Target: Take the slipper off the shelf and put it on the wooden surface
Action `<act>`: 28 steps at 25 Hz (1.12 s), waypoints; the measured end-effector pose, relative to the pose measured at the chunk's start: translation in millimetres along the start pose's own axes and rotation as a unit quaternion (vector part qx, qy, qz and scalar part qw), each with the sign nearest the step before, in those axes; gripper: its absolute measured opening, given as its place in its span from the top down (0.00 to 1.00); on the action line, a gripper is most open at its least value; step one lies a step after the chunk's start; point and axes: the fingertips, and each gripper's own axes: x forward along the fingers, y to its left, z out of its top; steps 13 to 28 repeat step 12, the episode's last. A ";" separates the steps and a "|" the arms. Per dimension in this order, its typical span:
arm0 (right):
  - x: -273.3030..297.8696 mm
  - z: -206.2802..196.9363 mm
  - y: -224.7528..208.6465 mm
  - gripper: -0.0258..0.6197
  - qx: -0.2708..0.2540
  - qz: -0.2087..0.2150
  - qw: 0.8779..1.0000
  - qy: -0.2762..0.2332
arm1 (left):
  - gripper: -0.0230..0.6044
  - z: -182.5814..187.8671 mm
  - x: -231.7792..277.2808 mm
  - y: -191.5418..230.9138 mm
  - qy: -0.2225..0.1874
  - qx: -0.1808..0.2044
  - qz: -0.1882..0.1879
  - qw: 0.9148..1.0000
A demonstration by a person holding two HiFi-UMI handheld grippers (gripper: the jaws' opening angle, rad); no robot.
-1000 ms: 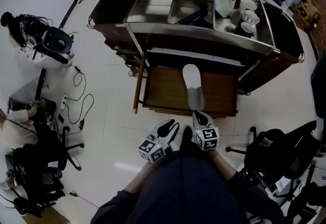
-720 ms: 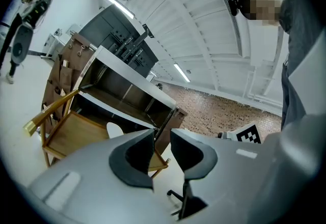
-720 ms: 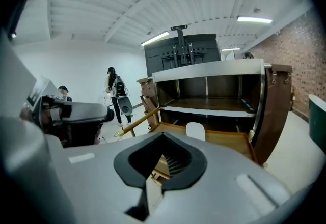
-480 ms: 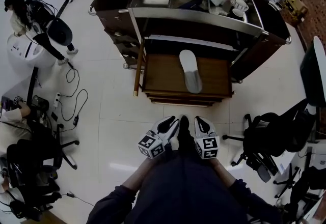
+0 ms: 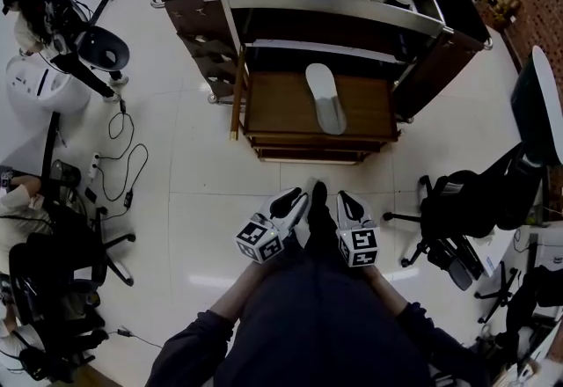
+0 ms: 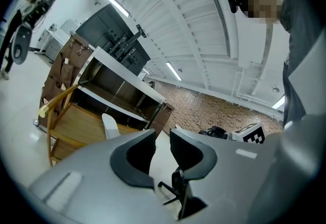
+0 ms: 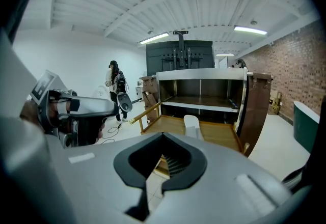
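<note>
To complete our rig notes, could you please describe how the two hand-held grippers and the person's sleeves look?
The left hand-held gripper and the right hand-held gripper each have a light grey moulded body, black-lined jaws and a white cube with black square markers. The person wears dark long sleeves.

The slipper [image 5: 325, 97] was white, shading to pale grey. It lay on a warm mid-brown wooden surface [image 5: 280, 111]. The far shelf [image 5: 327, 9] was dark brown with a silvery steel top. The floor [image 5: 202, 174] was glossy white. The left hand-held gripper [image 5: 297, 199] and right hand-held gripper [image 5: 344, 199] were pale grey with black jaw linings, and their cubes [image 5: 359, 246] carried black-and-white square markers. The near sleeves [image 5: 202, 350] were dark navy. The right chair [image 5: 466, 218] was black. The far right brick wall [image 7: 290, 60] was speckled reddish-brown.
</note>
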 end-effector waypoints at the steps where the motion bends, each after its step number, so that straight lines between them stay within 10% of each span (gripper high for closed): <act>1: -1.4 0.9 1.8 0.96 -0.001 -0.001 1.000 -0.002 | 0.79 0.8 -2.1 -0.8 -0.002 0.001 0.000 1.000; 28: 8.4 16.7 15.5 0.96 -0.011 0.009 1.000 -0.019 | 0.80 13.6 -18.6 7.3 -0.023 0.019 0.011 0.999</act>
